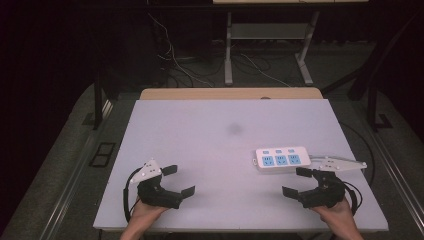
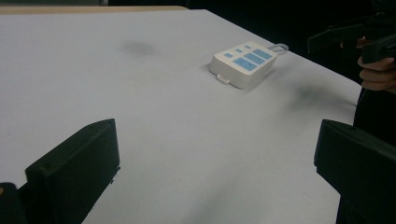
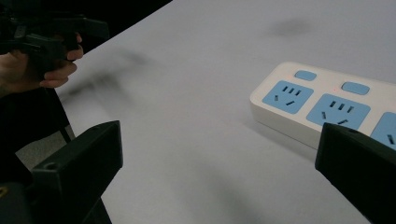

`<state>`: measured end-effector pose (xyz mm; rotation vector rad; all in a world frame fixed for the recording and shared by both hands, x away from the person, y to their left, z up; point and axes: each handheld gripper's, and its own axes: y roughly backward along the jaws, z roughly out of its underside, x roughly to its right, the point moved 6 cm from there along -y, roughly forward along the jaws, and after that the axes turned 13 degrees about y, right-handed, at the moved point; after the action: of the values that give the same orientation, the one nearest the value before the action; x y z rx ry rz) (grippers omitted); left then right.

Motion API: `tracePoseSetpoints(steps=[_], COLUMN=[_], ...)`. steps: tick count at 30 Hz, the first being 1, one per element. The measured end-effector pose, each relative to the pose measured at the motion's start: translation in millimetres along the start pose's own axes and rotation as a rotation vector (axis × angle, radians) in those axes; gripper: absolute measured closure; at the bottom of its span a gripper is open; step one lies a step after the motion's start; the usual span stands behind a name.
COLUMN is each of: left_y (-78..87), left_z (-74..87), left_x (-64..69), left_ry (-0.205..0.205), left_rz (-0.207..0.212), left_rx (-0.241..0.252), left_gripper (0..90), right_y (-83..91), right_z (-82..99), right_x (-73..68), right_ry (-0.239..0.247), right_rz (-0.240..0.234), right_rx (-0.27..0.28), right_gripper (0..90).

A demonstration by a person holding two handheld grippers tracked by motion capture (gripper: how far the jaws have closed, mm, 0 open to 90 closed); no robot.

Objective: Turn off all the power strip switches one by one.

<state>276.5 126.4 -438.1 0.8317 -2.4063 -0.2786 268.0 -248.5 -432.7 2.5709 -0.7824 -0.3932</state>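
A white power strip (image 1: 281, 159) with blue sockets and blue switches lies on the right half of the white table (image 1: 215, 145); its grey cord runs off to the right. My right gripper (image 1: 298, 182) hovers just in front of the strip near the table's front edge, jaws wide apart and empty. In the right gripper view the power strip (image 3: 327, 109) lies just ahead on the right. My left gripper (image 1: 179, 180) stands open over the front left of the table with nothing between its jaws. From the left gripper view the power strip (image 2: 243, 62) lies farther off.
A faint dark smudge (image 1: 235, 129) marks the table's middle. Beyond the far edge a wooden board (image 1: 230, 93) shows, with desk legs and cables (image 1: 170, 55) on the floor behind. A hand (image 2: 377, 72) holding the other gripper is at the right of the left gripper view.
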Motion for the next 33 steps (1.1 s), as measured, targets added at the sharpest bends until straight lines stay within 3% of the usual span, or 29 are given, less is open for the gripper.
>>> tracePoseSetpoints(steps=[27,33], left_y=[-6.1,-6.1], left_z=[-0.4,0.1], left_x=[-4.2,-5.5], left_ry=[0.003,0.006], left_rz=[-0.002,-0.007], left_rx=[-0.014,-0.014], left_gripper=[0.0,0.0], right_y=[-0.5,-1.6], right_z=[2.5,1.8], right_x=[0.3,-0.7], right_ry=[-0.002,0.014], right_rz=[-0.006,-0.003], right_rx=[-0.026,-0.056], right_gripper=[0.7,0.7])
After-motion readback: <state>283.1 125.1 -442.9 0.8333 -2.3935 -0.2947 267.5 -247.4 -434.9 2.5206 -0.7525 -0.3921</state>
